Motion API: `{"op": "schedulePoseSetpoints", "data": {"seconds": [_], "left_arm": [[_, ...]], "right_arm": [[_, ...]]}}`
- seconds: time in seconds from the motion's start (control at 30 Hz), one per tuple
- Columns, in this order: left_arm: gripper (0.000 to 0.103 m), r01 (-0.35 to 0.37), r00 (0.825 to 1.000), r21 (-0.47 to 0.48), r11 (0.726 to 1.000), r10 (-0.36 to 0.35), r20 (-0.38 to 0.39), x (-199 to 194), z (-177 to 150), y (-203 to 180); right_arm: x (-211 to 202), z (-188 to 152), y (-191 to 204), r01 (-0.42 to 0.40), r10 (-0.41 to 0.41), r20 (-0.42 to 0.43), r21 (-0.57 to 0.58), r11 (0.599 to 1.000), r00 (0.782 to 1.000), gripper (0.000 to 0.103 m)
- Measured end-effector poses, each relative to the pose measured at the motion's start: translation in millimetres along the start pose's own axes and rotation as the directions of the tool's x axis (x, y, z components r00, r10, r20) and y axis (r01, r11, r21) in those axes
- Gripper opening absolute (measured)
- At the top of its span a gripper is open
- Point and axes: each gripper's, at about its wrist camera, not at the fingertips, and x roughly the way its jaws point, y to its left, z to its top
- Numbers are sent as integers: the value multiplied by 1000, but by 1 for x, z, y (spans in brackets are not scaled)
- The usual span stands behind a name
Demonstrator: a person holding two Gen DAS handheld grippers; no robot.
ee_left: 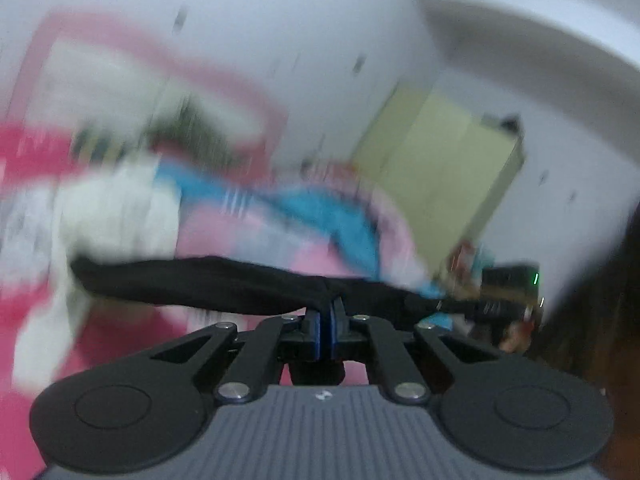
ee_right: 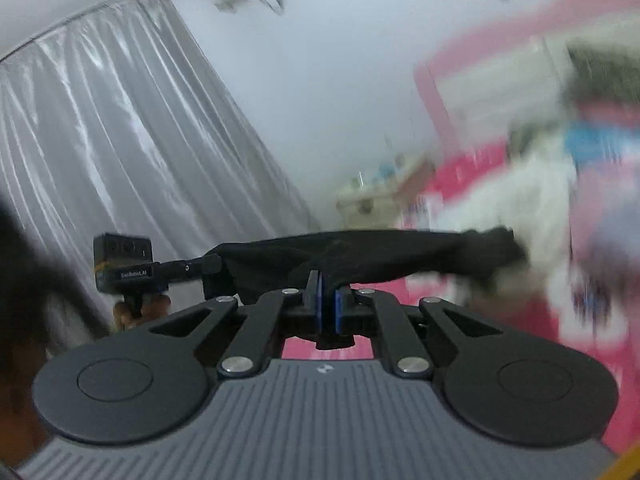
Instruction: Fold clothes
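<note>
A black garment [ee_left: 200,284] hangs stretched in the air between both grippers. In the left wrist view my left gripper [ee_left: 330,304] is shut on its upper edge. The cloth runs right to my right gripper [ee_left: 448,305], held by a hand [ee_left: 516,336]. In the right wrist view my right gripper [ee_right: 328,280] is shut on the same black garment [ee_right: 400,256]. My left gripper [ee_right: 212,266] pinches the cloth's left end, with a hand [ee_right: 140,312] below it. Both views are blurred by motion.
A blurred heap of pink, blue and white clothes [ee_left: 280,216] lies beyond the garment. A pink frame [ee_left: 160,52] and a yellow-green cabinet [ee_left: 440,168] stand by the white wall. A grey curtain [ee_right: 120,140] hangs left, beside a small cluttered table [ee_right: 372,196].
</note>
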Motion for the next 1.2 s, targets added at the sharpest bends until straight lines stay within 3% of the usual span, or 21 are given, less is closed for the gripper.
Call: {"op": "schedulePoseSetpoints", "data": {"seconds": [0.1, 0.17, 0.23, 0.33, 0.43, 0.5, 0.57, 0.63, 0.7, 0.77, 0.9, 1.0, 1.1, 1.2], "left_arm": [[5, -1, 981, -88, 996, -16, -196, 12, -59, 25], [5, -9, 942, -131, 991, -36, -334, 24, -97, 44], [5, -40, 888, -180, 983, -47, -457, 38, -129, 62], [4, -55, 822, -293, 955, -123, -557, 50, -165, 87], [4, -55, 747, -273, 960, -142, -649, 56, -195, 87], [4, -48, 713, -275, 960, -160, -683, 58, -209, 86], [4, -61, 698, -314, 948, -184, -692, 53, -222, 94], [4, -78, 704, -336, 939, -187, -686, 58, -229, 104], [5, -104, 716, -377, 920, -194, -670, 66, -232, 119], [5, -105, 751, -422, 900, -207, -627, 70, -229, 127], [5, -61, 851, -514, 856, -225, -475, 79, -211, 159], [5, -42, 907, -578, 815, -211, -364, 88, -194, 189], [5, -38, 945, -651, 758, -185, -270, 100, -184, 223], [5, -14, 970, -717, 697, -164, -179, 112, -175, 255]], "right_arm": [[3, -60, -16, 33, -15, -165, 109, 993, 986, 4], [13, -103, -26, 57, 1, -308, 179, 982, 951, 4], [26, -137, -31, 74, 26, -432, 213, 974, 902, 4], [44, -165, -38, 86, 66, -557, 243, 966, 828, 4], [57, -181, -45, 91, 108, -626, 278, 956, 772, 4], [64, -190, -51, 102, 140, -661, 315, 944, 737, 4], [71, -204, -57, 119, 168, -696, 344, 931, 698, 4], [82, -221, -66, 151, 198, -716, 392, 908, 669, 4], [82, -235, -73, 180, 208, -722, 421, 889, 660, 4], [88, -235, -83, 193, 215, -704, 451, 871, 677, 4], [99, -209, -101, 180, 193, -649, 462, 868, 736, 4], [111, -176, -117, 142, 169, -579, 452, 881, 798, 4], [118, -150, -137, 111, 154, -494, 465, 879, 856, 4], [136, -135, -163, 98, 139, -424, 489, 867, 895, 4]]}}
